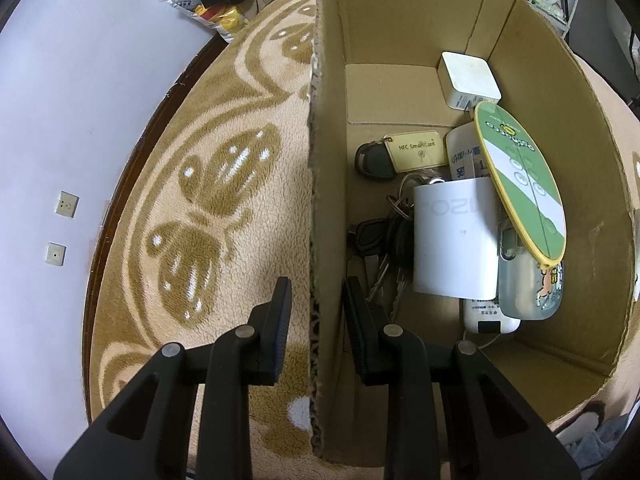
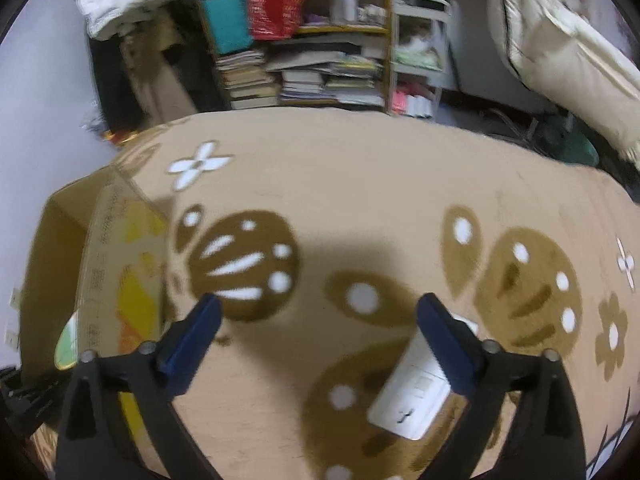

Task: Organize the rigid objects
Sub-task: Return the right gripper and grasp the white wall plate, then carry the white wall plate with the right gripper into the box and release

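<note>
An open cardboard box (image 1: 400, 20) stands on a patterned beige carpet. Inside lie a white cube charger (image 1: 468, 78), an NFC card tag (image 1: 420, 150), a black key fob (image 1: 374, 160), a key bunch (image 1: 380, 236), a white block (image 1: 454, 236), a green oval pouch (image 1: 524, 176) and a white adapter (image 1: 490, 318). My left gripper (image 1: 317, 282) straddles the box's left wall, jaws narrow, with carpet showing between the outer finger and the wall. In the right wrist view my right gripper (image 2: 320, 300) is wide open over the carpet. A white rectangular plug block (image 2: 412, 392) lies by its right finger (image 2: 444, 340).
The box (image 2: 100, 260) sits to the left of the right gripper. Cluttered shelves with books (image 2: 300, 76) and a red basket (image 2: 276, 4) stand beyond the carpet. A white wall with sockets (image 1: 66, 204) and snack bags (image 1: 208, 12) border the carpet on the left.
</note>
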A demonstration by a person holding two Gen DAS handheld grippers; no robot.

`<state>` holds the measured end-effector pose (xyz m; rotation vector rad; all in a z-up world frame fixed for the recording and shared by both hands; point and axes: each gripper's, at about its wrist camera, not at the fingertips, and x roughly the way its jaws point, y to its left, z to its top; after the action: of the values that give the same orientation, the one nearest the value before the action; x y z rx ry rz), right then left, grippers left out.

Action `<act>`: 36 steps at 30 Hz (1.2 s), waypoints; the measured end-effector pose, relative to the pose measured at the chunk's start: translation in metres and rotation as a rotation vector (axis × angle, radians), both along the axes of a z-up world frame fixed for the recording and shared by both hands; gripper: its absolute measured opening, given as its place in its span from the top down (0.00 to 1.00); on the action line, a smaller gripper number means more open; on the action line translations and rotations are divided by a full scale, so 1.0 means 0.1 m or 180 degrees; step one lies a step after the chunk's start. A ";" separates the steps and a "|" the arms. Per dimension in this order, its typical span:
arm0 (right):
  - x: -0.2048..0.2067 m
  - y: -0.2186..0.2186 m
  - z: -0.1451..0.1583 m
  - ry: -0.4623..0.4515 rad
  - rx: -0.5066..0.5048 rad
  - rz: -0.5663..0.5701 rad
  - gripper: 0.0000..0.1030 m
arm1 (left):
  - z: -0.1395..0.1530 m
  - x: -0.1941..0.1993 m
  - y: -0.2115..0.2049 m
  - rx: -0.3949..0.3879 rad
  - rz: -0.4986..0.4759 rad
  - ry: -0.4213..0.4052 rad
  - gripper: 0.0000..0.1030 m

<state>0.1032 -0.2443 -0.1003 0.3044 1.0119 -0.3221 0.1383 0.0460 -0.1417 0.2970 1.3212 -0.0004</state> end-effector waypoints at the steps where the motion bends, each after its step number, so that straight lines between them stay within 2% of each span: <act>1: 0.00 -0.06 -0.04 0.0045 0.0016 -0.0070 0.00 | 0.00 0.00 0.00 0.0003 -0.0001 0.0000 0.74; 9: -0.04 -0.37 -0.37 0.0448 0.0060 -0.0480 0.00 | 0.00 -0.01 0.01 0.0004 -0.0001 0.0002 0.74; 12: -0.08 -0.50 -0.44 0.0542 0.0128 -0.0642 0.09 | 0.00 -0.01 0.01 0.0009 -0.0003 0.0003 0.74; 16: -0.11 -0.61 -0.53 0.0711 0.0027 -0.0789 0.09 | -0.02 -0.01 0.01 0.0045 -0.0017 0.0012 0.74; 19: -0.15 -0.71 -0.63 0.0819 0.0184 -0.0911 0.11 | -0.03 -0.02 -0.01 0.0073 -0.0032 0.0008 0.74; 22: -0.18 -0.78 -0.72 0.0861 0.0380 -0.0953 0.22 | -0.03 -0.02 -0.01 0.0067 -0.0024 0.0007 0.74; 25: -0.16 -0.73 -0.74 0.0987 0.0151 -0.0901 0.39 | -0.03 -0.02 -0.01 0.0068 -0.0021 0.0008 0.74; 27: -0.13 -0.69 -0.73 0.1003 0.0082 -0.0827 0.48 | -0.02 -0.03 -0.02 0.0074 -0.0021 0.0007 0.74; 29: -0.12 -0.65 -0.72 0.0973 0.0045 -0.0780 0.50 | -0.02 -0.03 -0.02 0.0080 -0.0025 0.0006 0.74; 36: -0.01 -0.43 -0.55 0.0643 0.0152 -0.0525 0.50 | -0.01 -0.02 -0.03 0.0078 -0.0026 0.0014 0.74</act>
<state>0.1024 -0.2874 -0.1550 0.4055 1.1972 -0.4857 0.1360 0.0435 -0.1430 0.3234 1.3250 0.0082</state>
